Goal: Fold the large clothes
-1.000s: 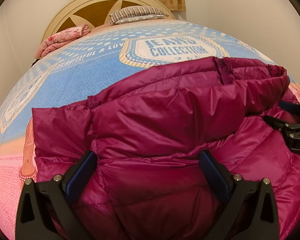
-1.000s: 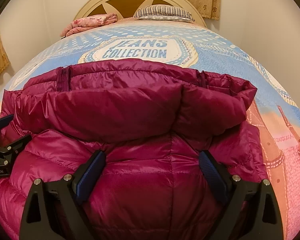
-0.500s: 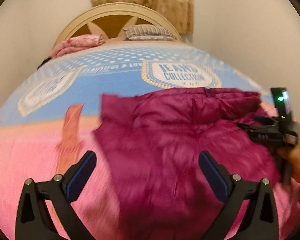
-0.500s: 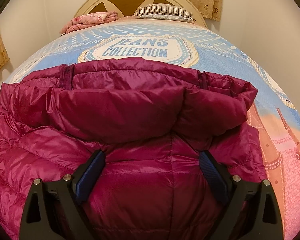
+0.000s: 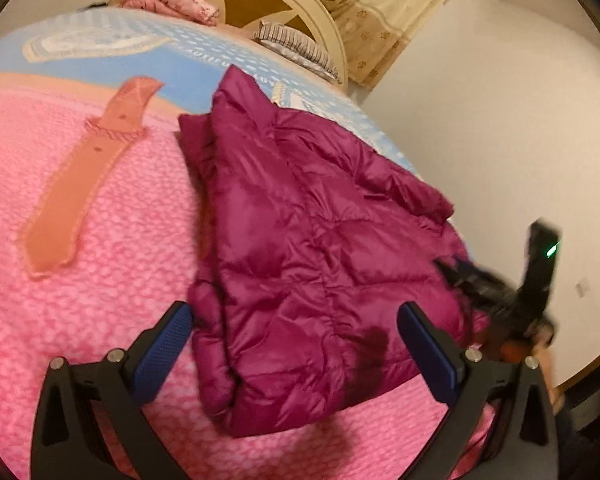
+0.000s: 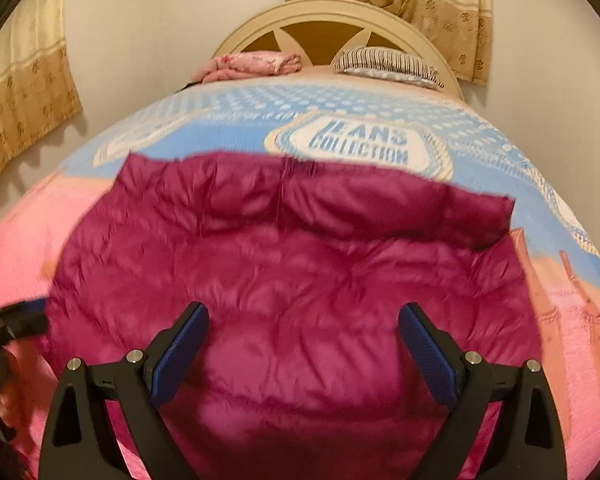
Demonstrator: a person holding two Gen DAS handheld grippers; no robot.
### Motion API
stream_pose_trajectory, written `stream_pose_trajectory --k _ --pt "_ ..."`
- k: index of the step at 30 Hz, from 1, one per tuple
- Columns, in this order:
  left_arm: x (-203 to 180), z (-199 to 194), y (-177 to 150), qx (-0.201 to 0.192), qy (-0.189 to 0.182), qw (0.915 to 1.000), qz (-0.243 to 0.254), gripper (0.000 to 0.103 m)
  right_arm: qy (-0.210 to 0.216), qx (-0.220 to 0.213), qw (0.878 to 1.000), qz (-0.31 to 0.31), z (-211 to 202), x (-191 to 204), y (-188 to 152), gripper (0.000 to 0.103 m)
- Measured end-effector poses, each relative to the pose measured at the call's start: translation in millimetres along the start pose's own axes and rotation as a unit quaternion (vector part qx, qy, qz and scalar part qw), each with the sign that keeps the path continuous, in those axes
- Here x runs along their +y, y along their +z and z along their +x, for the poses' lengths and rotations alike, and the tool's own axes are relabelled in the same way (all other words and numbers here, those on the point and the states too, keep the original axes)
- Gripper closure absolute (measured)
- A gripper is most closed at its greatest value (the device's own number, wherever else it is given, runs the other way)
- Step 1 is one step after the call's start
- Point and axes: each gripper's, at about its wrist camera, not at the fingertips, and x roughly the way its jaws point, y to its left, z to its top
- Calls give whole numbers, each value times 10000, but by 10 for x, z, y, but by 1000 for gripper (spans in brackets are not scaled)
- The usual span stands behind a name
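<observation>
You have pulled both tools back from the jacket since a second ago — your left gripper has swung out to the side and now sees the whole magenta down jacket lying folded on the bedspread, where before the fabric filled its view. In the left wrist view the jacket runs from the upper centre down to the lower centre of the frame, and your right gripper shows at the right edge, blurred by motion, with a green light on its body. From the right wrist view the jacket now sits lower and smaller than before, with more of the blue lettered panel showing above it.

The near hem of the jacket is hidden behind the fingers of your right gripper at the bottom of that frame, and your left gripper is only a dark smear at the left edge. Both frames are soft, so the seams and folds are hard to read.

Both sets of jaws stand spread wide and hold nothing — the blue pads of the left tool frame the jacket's near corner in the picture, but whether they touch it you cannot tell. A headboard, a striped pillow and a pink bundle sit at the top of the frame.
</observation>
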Motion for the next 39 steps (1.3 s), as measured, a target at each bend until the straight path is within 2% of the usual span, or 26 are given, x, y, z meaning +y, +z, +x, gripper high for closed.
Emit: stream_pose_trajectory --k 2,4,7,9,11,14,15,17,20,22,25,26,30,34,37,39 --pt "5 46 9 -27 -86 10000 7 0 37 67 9999 141 124 -27 -101 6" --pt "10 91 32 -18 -246 9997 -64 0 -100 151 9998 26 247 -4 -160 4" --pt "30 128 60 43 -683 9973 -282 0 -316 307 9989 -126 347 65 -157 2" --pt "-15 127 53 24 -699 9973 -242 4 -339 346 9987 -153 375 75 -153 1" --pt "-83 89 46 10 -986 9950 -162 32 -243 325 9992 -68 356 19 -155 1" --pt "-209 -50 72 -276 -1275 9913 -175 33 -15 179 9997 140 321 -72 -168 1" --pt "-285 -86 103 -375 -1342 9902 -99 35 31 147 9997 191 314 -87 -172 1" --pt "-453 -151 181 -522 -1345 9895 129 47 88 101 9996 268 302 -111 -173 1" --pt "-846 -236 337 -714 -1365 9860 636 47 221 20 9990 395 272 -158 -187 1" --pt "-1237 -247 398 -801 -1295 9808 1215 47 391 -64 9975 578 242 -229 -201 1" --pt "-1828 -119 390 -882 -1107 9662 2153 47 643 -218 9934 926 152 -368 -214 1" --pt "-2021 -71 353 -862 -1073 9585 2498 47 693 -305 9909 1115 62 -468 -249 1" --pt "-2437 211 138 -653 -997 9341 3366 47 745 -581 9857 1392 -289 -813 -415 1" --pt "-2742 609 -164 -472 -768 9062 4131 47 619 -961 9742 1948 -743 -1460 -547 1" --pt "-2825 867 -419 -324 -484 8791 4731 43 440 -1319 9653 2212 -1109 -1875 -493 1" --pt "-2859 1006 -591 -267 -280 8549 5174 43 339 -1469 9697 1925 -1315 -1962 -302 1"
